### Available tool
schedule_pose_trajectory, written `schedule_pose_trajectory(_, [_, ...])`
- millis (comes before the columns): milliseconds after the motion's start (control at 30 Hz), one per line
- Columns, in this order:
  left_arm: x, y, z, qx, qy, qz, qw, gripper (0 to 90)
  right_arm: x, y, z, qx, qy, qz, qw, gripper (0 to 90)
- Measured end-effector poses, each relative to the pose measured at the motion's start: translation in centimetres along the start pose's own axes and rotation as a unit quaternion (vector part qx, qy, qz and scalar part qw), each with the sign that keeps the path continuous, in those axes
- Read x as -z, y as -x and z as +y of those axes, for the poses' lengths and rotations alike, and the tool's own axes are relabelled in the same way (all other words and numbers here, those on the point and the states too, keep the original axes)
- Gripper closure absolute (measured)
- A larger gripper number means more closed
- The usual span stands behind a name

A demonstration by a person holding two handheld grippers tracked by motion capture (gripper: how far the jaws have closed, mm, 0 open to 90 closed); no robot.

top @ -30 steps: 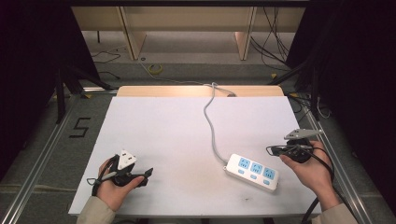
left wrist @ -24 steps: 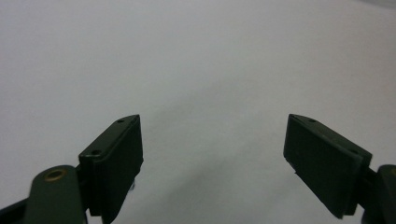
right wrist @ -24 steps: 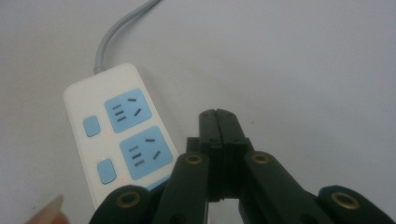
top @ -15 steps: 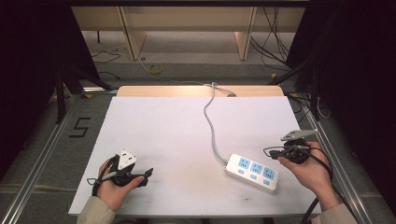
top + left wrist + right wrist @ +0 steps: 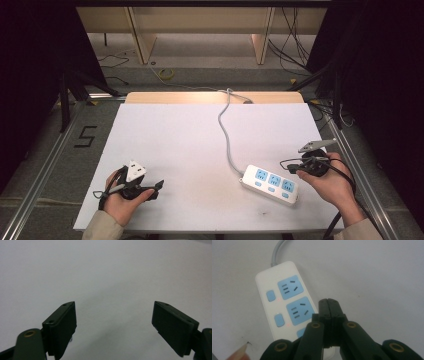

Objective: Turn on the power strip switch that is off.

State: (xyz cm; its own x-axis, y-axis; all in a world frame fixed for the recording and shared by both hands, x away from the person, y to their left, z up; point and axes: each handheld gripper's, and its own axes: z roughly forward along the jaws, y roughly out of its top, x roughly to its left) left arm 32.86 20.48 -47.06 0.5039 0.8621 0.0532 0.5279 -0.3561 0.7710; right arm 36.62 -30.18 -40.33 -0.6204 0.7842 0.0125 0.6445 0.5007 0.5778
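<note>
So the white power strip [image 5: 270, 184] is lying flat on the matte white table [image 5: 170, 135], down near the front edge and over toward the right side. It's a smooth plastic slab with rounded corners, three light blue socket panels in a row and a little rounded blue button beside each one. In the right gripper view you can see tiny red dots glowing next to two of the buttons. Its grey round cable [image 5: 226, 127] is snaking away from the strip's far end, curving up across the table and dropping off the back edge.

The right gripper [image 5: 328, 305] is hovering just right of the strip, over its near end, and its two flat black jaws are pressed tight together with nothing between them. The right hand [image 5: 332, 181] is wrapping around the body from below, forearm coming in from the bottom corner, with a grey three-cornered plate sticking up on top.

Well to the left of the strip, the left gripper [image 5: 161, 184] is sitting low near the table's front edge, pointing toward the strip. Its blocky black jaws are spread wide apart over bare tabletop. The left hand [image 5: 121, 199] is cupping it, palm up-ish, with a white plate on top
</note>
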Motion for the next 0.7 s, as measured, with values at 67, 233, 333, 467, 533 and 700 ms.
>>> schedule_pose_trajectory(67, [-0.01, -0.02, 0.0, -0.001, 0.001, 0.001, 1.0, 19.5, -0.01, -0.03, 0.01, 0.0, -0.002, 0.001, 1.0, 90.0])
schedule_pose_trajectory(233, [0.0, -0.01, 0.01, -0.002, 0.0, 0.0, 1.0, 19.5, 0.02, -0.13, 0.05, 0.001, -0.008, 0.003, 1.0, 90.0])
schedule_pose_trajectory(333, [0.01, -0.01, 0.01, -0.002, 0.0, 0.001, 1.0, 19.5, 0.01, -0.2, 0.08, 0.003, -0.012, 0.005, 0.9999, 90.0])
schedule_pose_trajectory(467, [0.0, -0.01, 0.0, -0.002, 0.0, 0.0, 1.0, 19.5, -0.05, -0.31, 0.1, 0.006, -0.02, 0.009, 0.9997, 90.0])
schedule_pose_trajectory(533, [0.01, 0.0, 0.01, -0.002, 0.0, 0.0, 1.0, 19.6, -0.06, -0.33, 0.1, 0.006, -0.022, 0.009, 0.9997, 90.0])
schedule_pose_trajectory(700, [0.02, 0.02, -0.01, -0.001, 0.0, 0.0, 1.0, 19.6, -0.12, -0.48, 0.15, 0.01, -0.03, 0.012, 0.9994, 90.0])
